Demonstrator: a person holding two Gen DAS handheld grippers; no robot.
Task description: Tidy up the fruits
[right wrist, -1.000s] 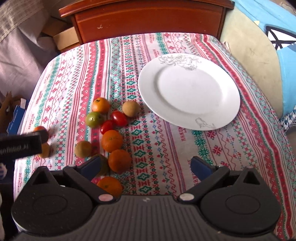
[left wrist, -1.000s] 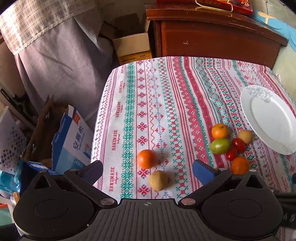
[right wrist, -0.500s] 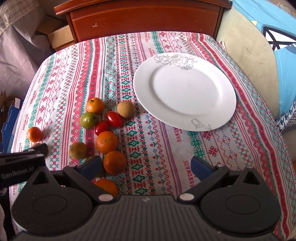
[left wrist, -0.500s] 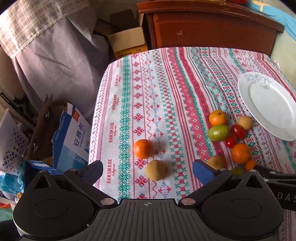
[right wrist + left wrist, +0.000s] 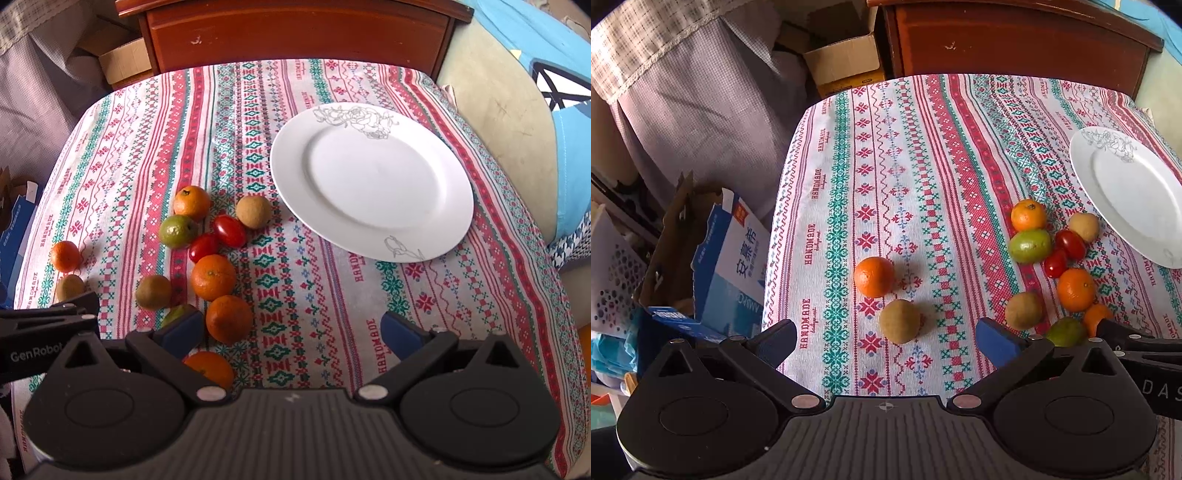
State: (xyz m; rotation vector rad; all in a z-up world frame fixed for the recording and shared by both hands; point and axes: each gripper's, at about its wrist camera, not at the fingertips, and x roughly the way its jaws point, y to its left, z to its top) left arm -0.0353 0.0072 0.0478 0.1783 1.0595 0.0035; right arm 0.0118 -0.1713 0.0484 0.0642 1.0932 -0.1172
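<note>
Two hand-held grippers hang over a patterned tablecloth (image 5: 332, 295) strewn with fruit; nothing has reached the white plate (image 5: 373, 181), which sits bare ahead of the right gripper (image 5: 291, 330) and slightly to its right; both claws are spread wide and hold nothing. The left gripper (image 5: 884, 341) looks down on a brown kiwi-like fruit (image 5: 899, 321) lying almost dead centre between its fingertips, just ahead of them, with a lone orange (image 5: 874, 277) a little further ahead and to the left; this pair lies well apart from the main cluster, off to the left claw's right. The right gripper has that cluster ahead and to its left; one orange in the cluster (image 5: 228, 319) sits just inside its left fingertip (image 5: 183, 330), another (image 5: 213, 277) just beyond. The round fruits offer no long axis to line up on; the left hand is judged nearer the stray pair, the right nearer the plate and the cluster.
</note>
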